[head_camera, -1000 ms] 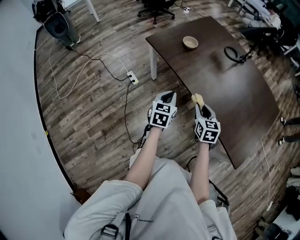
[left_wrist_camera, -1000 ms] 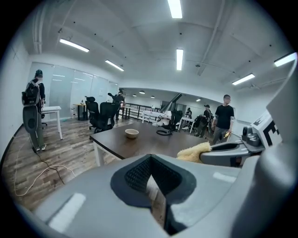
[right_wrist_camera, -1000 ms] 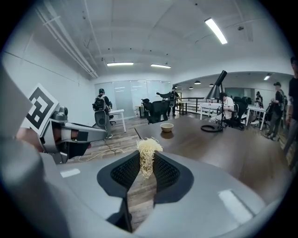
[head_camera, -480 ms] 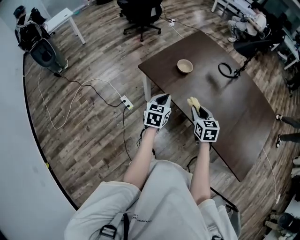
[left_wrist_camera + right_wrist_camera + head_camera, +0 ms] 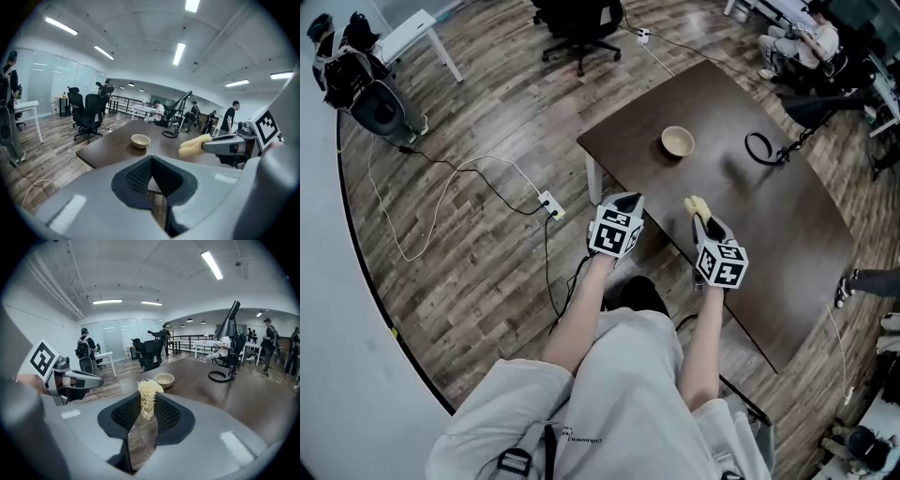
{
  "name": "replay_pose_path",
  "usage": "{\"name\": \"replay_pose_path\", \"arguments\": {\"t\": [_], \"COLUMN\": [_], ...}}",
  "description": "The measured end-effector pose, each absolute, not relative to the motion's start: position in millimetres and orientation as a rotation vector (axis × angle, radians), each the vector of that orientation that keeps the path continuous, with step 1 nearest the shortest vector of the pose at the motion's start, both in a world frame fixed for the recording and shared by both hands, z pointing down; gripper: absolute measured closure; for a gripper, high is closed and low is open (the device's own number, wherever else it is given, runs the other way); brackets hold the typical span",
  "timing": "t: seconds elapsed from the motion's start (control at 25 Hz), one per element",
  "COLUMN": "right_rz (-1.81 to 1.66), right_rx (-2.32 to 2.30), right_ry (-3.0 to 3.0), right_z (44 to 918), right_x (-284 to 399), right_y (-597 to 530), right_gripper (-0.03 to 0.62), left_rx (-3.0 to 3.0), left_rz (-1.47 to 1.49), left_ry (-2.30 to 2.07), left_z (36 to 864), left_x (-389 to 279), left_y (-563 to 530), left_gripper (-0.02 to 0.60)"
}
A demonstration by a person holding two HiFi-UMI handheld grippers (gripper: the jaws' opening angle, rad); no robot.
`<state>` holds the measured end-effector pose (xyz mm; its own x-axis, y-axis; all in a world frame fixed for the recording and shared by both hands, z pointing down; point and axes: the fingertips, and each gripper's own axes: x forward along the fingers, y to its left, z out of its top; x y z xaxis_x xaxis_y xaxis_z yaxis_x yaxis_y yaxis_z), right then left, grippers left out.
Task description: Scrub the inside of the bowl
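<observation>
Scrubbing not begun. Bowl (image 5: 679,142) sits upper centre of head view on dark table (image 5: 769,216), well apart from both grippers. Right gripper (image 5: 146,411) clamps a yellow fibrous scrub pad (image 5: 148,397); left gripper (image 5: 151,176) pinched closed, empty. Approach, bracing and scrubbing all remain.

The bowl (image 5: 678,142) was pale tan on a dark brown tabletop (image 5: 769,225). The scrubber (image 5: 697,204) was straw yellow. The left hand-held gripper (image 5: 628,199) and the right hand-held gripper (image 5: 703,219) were grey with black, finely ribbed pads, and each bore a white cube patterned with black square markers. The floor (image 5: 478,262) showed grey-brown wood-grain planks, streaked light and dark, crossed by a white cable (image 5: 441,202).
</observation>
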<state>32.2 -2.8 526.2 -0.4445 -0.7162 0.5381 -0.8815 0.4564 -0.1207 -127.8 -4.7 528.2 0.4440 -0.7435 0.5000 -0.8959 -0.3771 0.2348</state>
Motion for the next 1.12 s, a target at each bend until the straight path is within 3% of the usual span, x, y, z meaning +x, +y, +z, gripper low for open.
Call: {"name": "replay_pose_path", "arguments": {"t": [0.28, 0.52, 0.8, 1.12], "right_rz": [0.585, 0.578, 0.678, 0.76], "right_rx": [1.275, 1.15, 1.178, 1.287], "right_ry": [-2.317, -2.362, -2.336, -2.262], "right_z": [551, 546, 564, 596], "right_x": [9, -22, -15, 38], "right_y": [-65, -128, -162, -149], "right_gripper": [0.482, 0.482, 0.483, 0.484], "left_rx": [2.179, 2.139, 2.033, 2.143], "left_rz": [0.541, 0.462, 0.5, 0.819], "left_ry": [-1.349, -1.412, -1.446, -1.16], "left_z": [571, 554, 572, 616], "left_x": [-148, -165, -190, -134], "left_y": [-47, -108, -140, -165], "left_gripper": [0.58, 0.581, 0.581, 0.581]}}
